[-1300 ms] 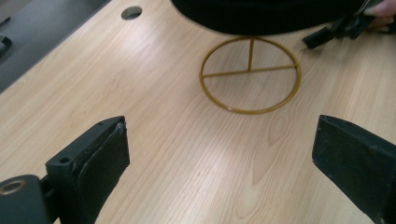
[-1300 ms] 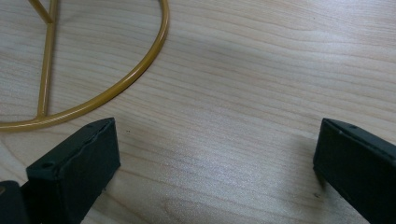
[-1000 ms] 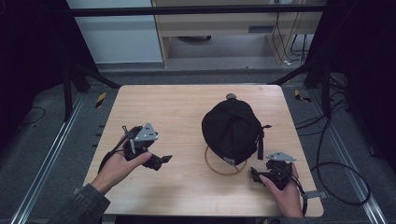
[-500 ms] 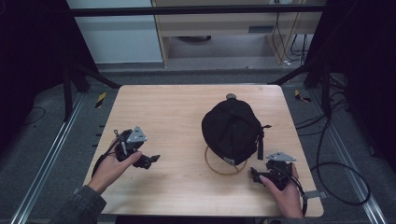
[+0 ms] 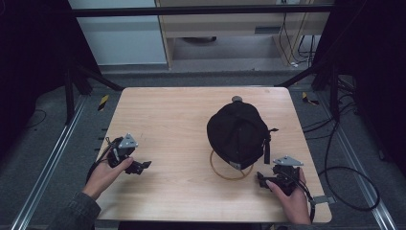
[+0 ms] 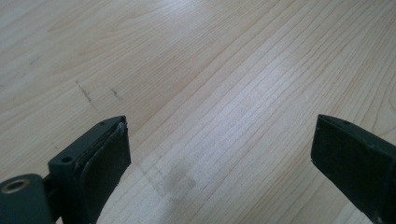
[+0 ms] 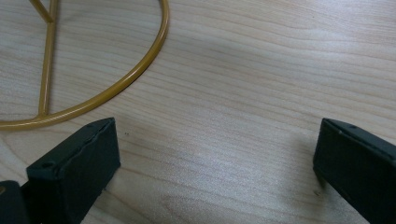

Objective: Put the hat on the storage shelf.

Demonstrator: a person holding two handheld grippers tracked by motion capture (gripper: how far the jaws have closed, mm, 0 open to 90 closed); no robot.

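One black cap (image 5: 238,134), one gold ring stand (image 5: 225,170), two parted claws.

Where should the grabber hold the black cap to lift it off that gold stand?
Probably by the back rim of the black cap, near its strap, coming in from the person's side. That edge overhangs the gold wire stand and faces the right gripper, whose jaws stand open close by. The rounded crown would likely slip.

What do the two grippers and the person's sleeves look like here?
Both the left gripper and the right gripper are black, each topped with a grey three-cornered plate. Their jaws are flat black blocks with small screw holes. A black cable trails from each gripper. The left forearm wears a dark grey-green sleeve.
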